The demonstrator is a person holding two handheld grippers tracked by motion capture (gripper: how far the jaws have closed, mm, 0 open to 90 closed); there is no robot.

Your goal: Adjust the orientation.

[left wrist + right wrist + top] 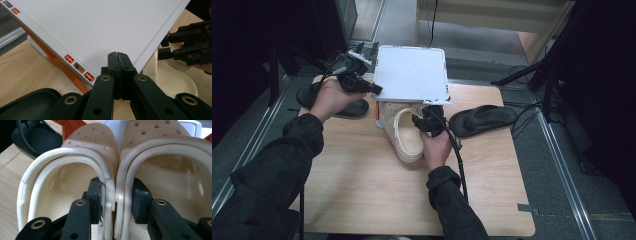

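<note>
Cream clogs (110, 182), pinched together by the right gripper (117, 200), sit under the white lid (411, 72) that the left gripper (119, 72) clamps at its corner; next, judging so, push them inside.

Table (362, 180); clogs (404, 135), black sandals (482, 120).

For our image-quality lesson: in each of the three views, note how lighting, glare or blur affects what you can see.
High view: the surroundings fall into deep black, while the white lid glares almost featureless. Left gripper view: the lid is evenly lit and the left gripper sharp. Right gripper view: the cream clogs are crisp near the right gripper, their toes slightly soft.
</note>
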